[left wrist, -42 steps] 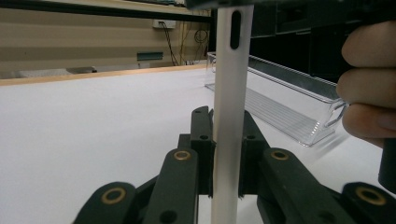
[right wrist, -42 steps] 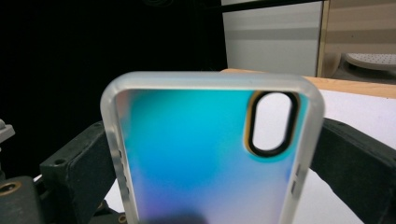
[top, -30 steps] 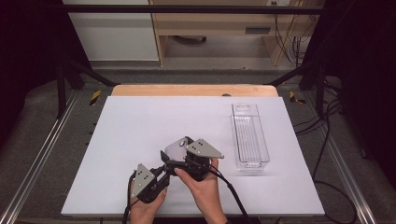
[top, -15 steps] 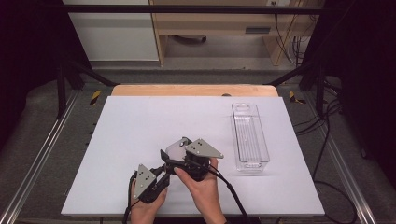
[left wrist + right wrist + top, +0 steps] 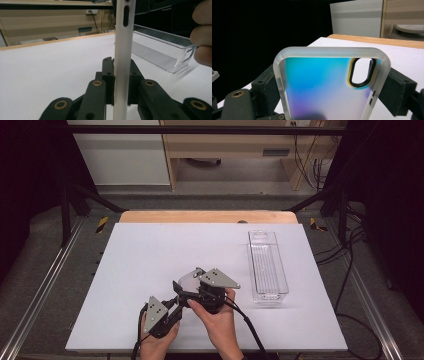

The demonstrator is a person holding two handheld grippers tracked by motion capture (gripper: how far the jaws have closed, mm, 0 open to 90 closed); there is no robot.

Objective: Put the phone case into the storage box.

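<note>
Frosted phone case near the worktop's front edge, both jaws clamped on it, likely steadied for a handover.

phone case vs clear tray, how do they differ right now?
The phone case is held off the table between both grippers; the clear tray lies flat on the white table. The phone case is frosted with blue-purple iridescence; the clear tray is colourless and ribbed. The clear tray is longer. Both are see-through plastic.

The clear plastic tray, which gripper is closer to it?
Right. The right gripper sits just left of the clear tray, gripping the phone case; the left gripper holds the case from farther left and lower down.
</note>
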